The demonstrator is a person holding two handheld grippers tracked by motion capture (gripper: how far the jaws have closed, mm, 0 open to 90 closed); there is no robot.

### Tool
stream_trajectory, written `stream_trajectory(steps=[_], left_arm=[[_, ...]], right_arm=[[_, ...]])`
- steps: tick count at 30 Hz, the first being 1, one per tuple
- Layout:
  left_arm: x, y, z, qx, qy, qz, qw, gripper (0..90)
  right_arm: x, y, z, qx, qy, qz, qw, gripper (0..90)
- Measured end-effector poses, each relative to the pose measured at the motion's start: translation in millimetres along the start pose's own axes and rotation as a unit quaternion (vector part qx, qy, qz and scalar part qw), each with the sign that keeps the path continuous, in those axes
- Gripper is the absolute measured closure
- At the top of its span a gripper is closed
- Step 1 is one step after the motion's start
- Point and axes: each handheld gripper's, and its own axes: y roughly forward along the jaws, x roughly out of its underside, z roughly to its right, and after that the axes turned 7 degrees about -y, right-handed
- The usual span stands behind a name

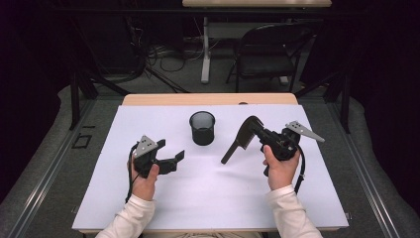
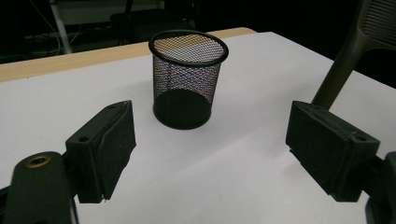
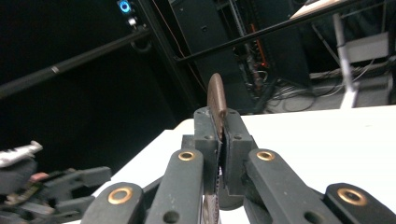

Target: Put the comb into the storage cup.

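A black mesh cup stands upright and empty at the back middle of the white sheet. My left gripper rests to its left, open, with nothing between its pads. In the left gripper view the cup sits a short way beyond the wide-open gripper. My right gripper, right of the cup, is shut on a dark brown spatula whose thin end slants down toward the sheet. The spatula's edge sticks up between the closed jaws of the right gripper. Its slotted head and handle, the spatula, show at the upper right of the left gripper view.
The white sheet covers a wooden table whose far edge lies just behind the cup. A black folding chair, a table leg and cables stand on the floor beyond. The left gripper shows low at the left of the right gripper view.
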Motion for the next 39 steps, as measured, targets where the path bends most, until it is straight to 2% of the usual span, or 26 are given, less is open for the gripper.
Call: stream_trajectory(steps=[4,10,18,32,39], left_arm=[[-0.8,1.0,-0.4,-0.002,-0.001,0.002,1.0,16.2],[-1.0,2.4,-2.3,-0.003,-0.004,0.001,1.0,16.2],[-1.3,2.2,-3.9,-0.004,-0.007,0.001,1.0,16.2],[-1.8,0.6,-4.8,-0.006,-0.008,0.001,0.9999,16.2],[-2.1,0.0,-6.2,-0.006,-0.01,0.002,0.9999,16.2]], right_arm=[[-0.7,2.7,-1.9,-0.002,-0.002,-0.003,1.0,87.1],[-4.2,7.8,-2.8,0.001,-0.003,0.008,1.0,87.1],[-10.5,21.4,0.3,0.004,0.002,-0.001,1.0,87.1],[-41.4,46.4,2.9,0.025,-0.015,-0.006,0.9996,87.2],[-58.3,59.6,1.8,0.03,-0.009,-0.003,0.9995,87.1]])
